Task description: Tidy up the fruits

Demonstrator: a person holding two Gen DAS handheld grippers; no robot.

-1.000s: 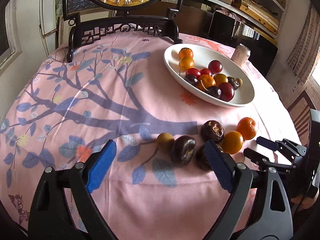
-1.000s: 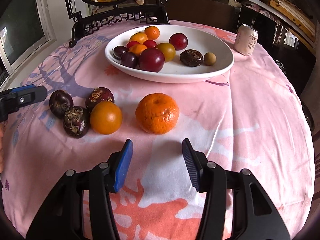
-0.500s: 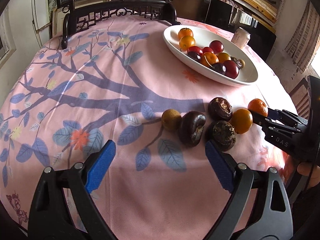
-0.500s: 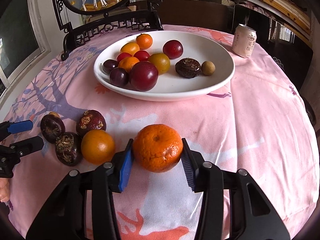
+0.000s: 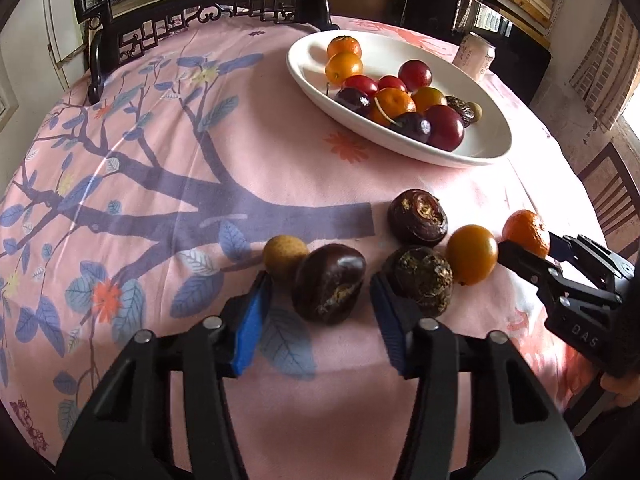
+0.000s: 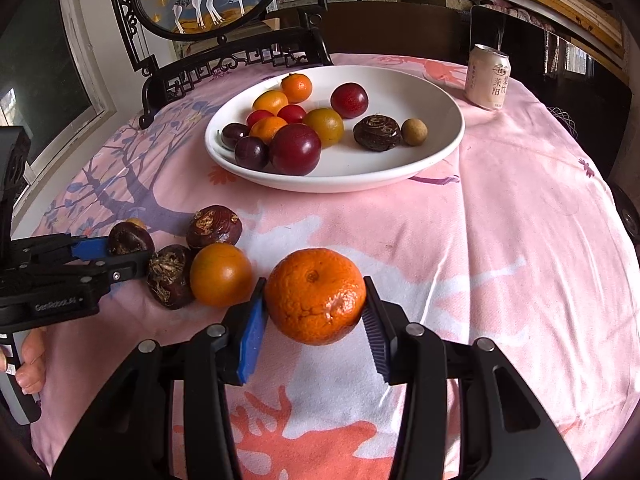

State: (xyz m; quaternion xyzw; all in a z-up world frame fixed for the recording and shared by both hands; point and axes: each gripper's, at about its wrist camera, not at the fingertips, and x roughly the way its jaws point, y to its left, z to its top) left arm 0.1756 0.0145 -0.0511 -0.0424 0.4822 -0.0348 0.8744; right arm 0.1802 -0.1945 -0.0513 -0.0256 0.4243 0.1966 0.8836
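Two claws work at once: the right claw (image 6: 314, 322) clamps the tangerine (image 6: 315, 295) with the bowl (image 6: 440, 152) at twelve o'clock, while the left claw (image 5: 320, 310) is closing around a dark fruit (image 5: 329, 283), bowl at one o'clock.

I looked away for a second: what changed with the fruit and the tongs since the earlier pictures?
The right tongs moved onto the mandarin and gripped it. The left tongs advanced around a dark water chestnut and are closing. The white dish and can stayed put.
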